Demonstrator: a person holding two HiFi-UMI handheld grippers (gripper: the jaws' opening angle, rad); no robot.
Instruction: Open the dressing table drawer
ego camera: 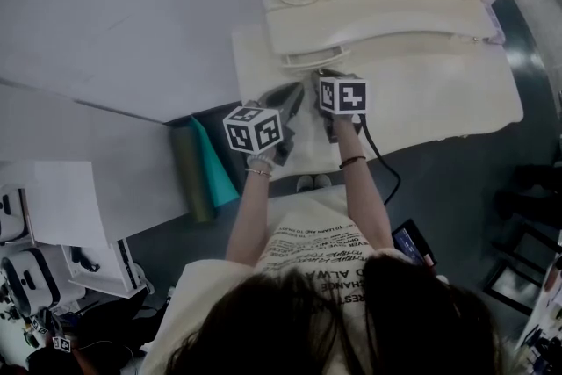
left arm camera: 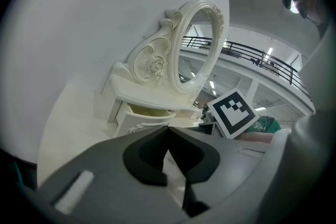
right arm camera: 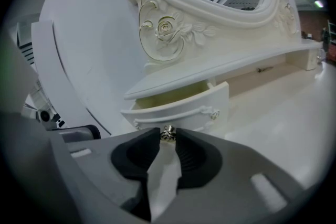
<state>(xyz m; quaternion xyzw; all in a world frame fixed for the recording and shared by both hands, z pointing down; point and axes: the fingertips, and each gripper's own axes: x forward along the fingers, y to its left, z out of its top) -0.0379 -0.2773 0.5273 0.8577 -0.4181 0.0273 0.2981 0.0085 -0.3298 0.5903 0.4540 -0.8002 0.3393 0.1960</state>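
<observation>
Partly open drawer (right arm camera: 181, 106); right hand-held gripper (right arm camera: 167, 137) clamps knob (right arm camera: 168, 133).

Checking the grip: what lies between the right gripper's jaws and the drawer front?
A small metal knob on the drawer front, pinched by the right gripper; nothing else. It shows in the right gripper view.

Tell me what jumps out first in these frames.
The carved white mirror at the back of the dressing table grabs the eye first. Below it a small drawer stands partly open, and the right tongs are clamped on its metal knob. The left tongs sit shut and empty just to their left.
</observation>
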